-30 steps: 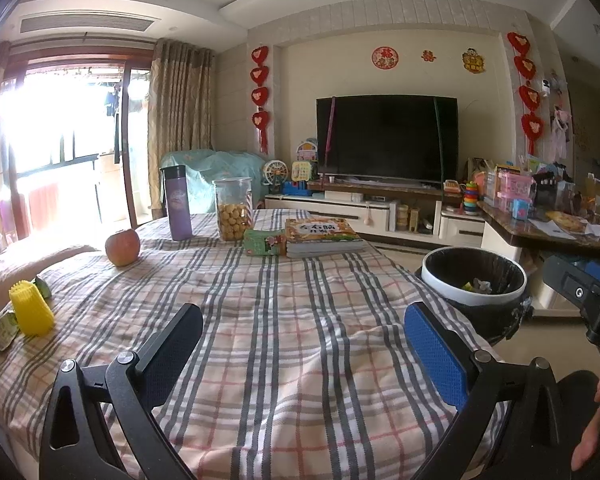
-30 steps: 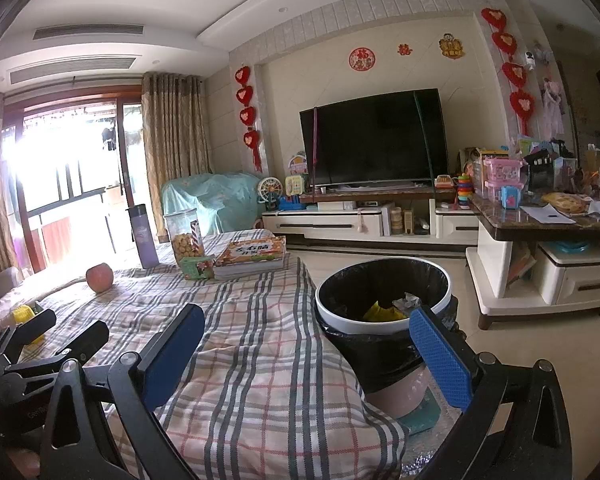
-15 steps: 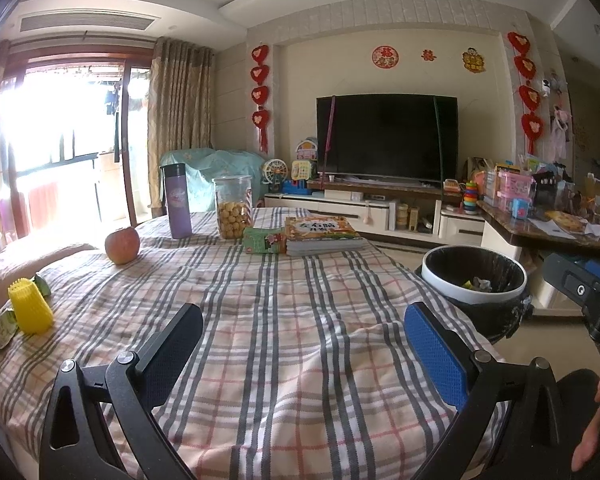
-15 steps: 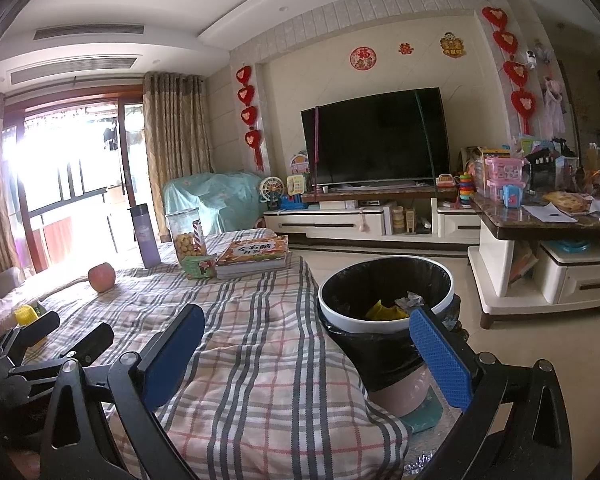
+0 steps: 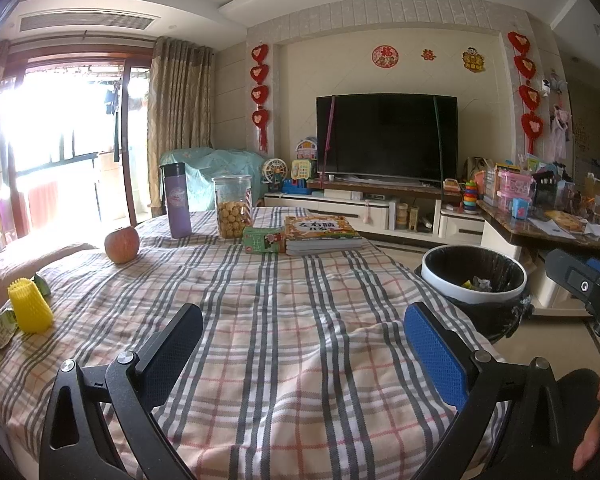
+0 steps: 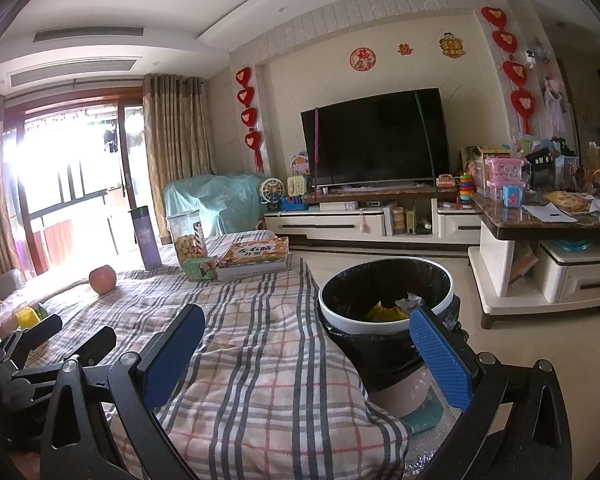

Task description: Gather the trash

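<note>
Both claws, left (image 5: 302,354) and right (image 6: 306,354), gape wide and empty over the checked desk (image 5: 284,320); trash, a yellow foam net (image 5: 30,306) and wrappers (image 5: 2,330), lies far left, so reach there, bin (image 6: 384,300) waiting right

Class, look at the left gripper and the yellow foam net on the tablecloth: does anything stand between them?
Nothing visible does. The left gripper is open over bare plaid tablecloth; the yellow foam net stands off to its left.

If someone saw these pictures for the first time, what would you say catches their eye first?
Probably the plaid tablecloth filling the foreground, with both the left gripper and right gripper open and empty above it. Next, the black-lined trash bin beside the table's right edge, then the yellow foam net at far left.
</note>
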